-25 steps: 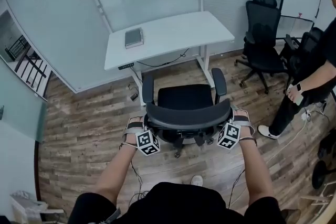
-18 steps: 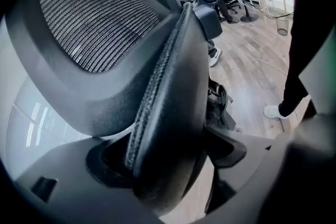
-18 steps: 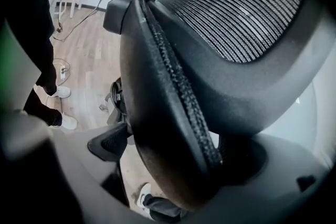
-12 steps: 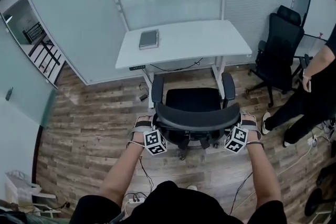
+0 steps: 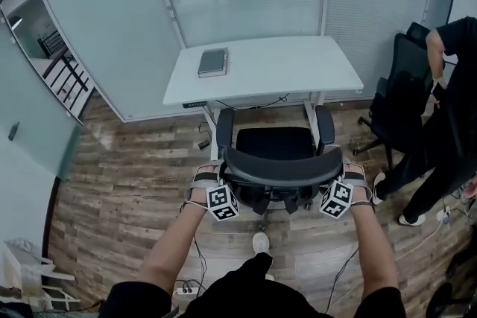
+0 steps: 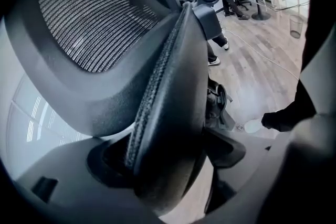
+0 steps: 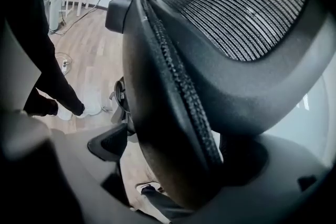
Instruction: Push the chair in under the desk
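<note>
The black mesh office chair (image 5: 279, 144) faces the white desk (image 5: 298, 63), its seat front near the desk's front edge. My left gripper (image 5: 223, 184) is shut on the left edge of the backrest (image 5: 279, 167), and my right gripper (image 5: 329, 182) is shut on its right edge. In the left gripper view the backrest rim (image 6: 168, 86) runs down between the jaws of the left gripper (image 6: 168, 170). The right gripper view shows the same on the other side: the rim (image 7: 173, 76) is wedged in the right gripper (image 7: 176, 165).
A grey book (image 5: 212, 62) lies on the desk's left part. A second black chair (image 5: 402, 104) and a person in black (image 5: 451, 108) are close at the right. Cables (image 5: 200, 257) trail on the wood floor. A glass wall stands behind the desk.
The chair has rolled a little toward the desk with both grippers still on its backrest. The person at the right has stepped up to the other chair.
</note>
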`<state>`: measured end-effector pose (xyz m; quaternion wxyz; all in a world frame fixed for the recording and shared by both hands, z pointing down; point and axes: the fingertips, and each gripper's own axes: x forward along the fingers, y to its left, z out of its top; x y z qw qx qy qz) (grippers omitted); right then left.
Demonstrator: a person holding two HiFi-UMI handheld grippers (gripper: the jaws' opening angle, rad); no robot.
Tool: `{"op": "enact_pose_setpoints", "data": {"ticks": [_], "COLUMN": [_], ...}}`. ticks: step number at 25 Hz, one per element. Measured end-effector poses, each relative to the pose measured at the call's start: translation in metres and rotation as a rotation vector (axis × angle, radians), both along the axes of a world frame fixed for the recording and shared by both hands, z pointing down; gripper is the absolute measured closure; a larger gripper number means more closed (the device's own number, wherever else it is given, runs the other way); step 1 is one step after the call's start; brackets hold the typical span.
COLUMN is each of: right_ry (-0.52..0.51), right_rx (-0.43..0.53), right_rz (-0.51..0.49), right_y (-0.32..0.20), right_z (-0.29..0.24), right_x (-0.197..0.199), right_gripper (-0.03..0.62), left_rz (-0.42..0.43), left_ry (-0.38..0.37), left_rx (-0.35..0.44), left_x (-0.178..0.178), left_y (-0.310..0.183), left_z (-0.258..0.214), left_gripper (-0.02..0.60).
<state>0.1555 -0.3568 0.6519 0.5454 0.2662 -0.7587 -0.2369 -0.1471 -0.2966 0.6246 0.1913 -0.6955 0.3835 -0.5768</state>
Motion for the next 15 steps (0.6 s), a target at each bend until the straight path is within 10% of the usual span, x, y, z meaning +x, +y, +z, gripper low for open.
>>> {"op": "enact_pose_setpoints", "data": {"ticks": [15], "right_ry": [0.05], "right_rx": [-0.036], "right_rz": [-0.066], "right_y": [-0.111], "right_z": [0.008], "right_x": [-0.009], "right_gripper": [0.062], "left_rz": [-0.061], "left_ry": [-0.006], "left_rx": [-0.022], "left_x": [-0.008], "left_y": [-0.093], "left_z": [0.007], "left_gripper": [0.155]}}
